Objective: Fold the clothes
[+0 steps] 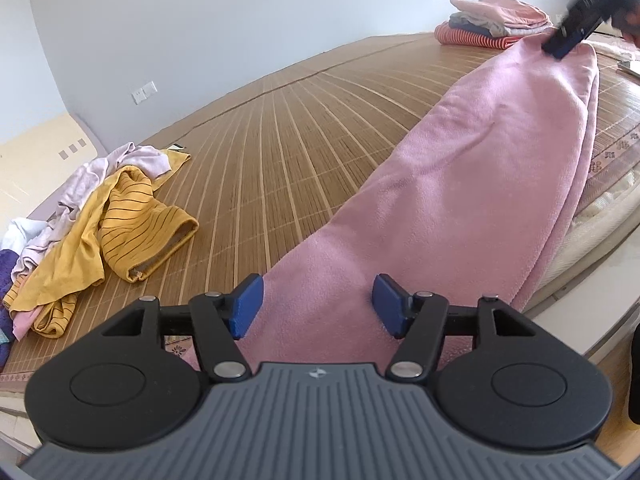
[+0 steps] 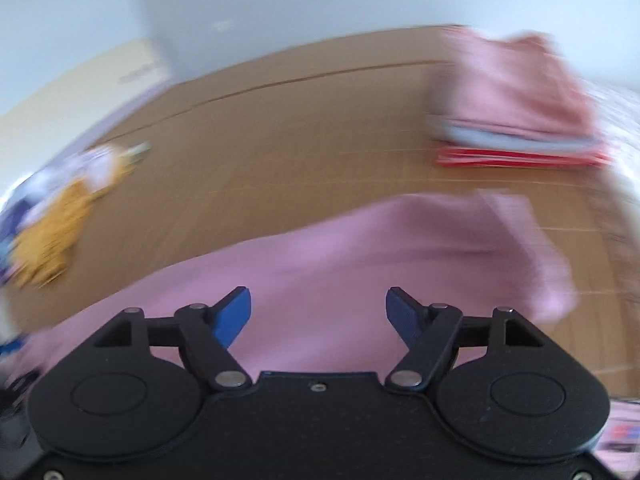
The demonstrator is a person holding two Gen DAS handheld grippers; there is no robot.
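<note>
The pink fleece garment (image 1: 472, 184) lies stretched lengthwise along the near side of the bed's bamboo mat (image 1: 280, 128). The left gripper (image 1: 318, 306) hovers over the garment's near end with its jaws open, gripping nothing. The right gripper (image 2: 318, 314) also has its jaws open above the pink fabric; its view is blurred. A heap of unfolded clothes (image 1: 100, 208), including a mustard striped piece, lies on the mat's left side. A stack of folded clothes (image 1: 492, 22) sits at the far end of the mat, just beyond the garment.
</note>
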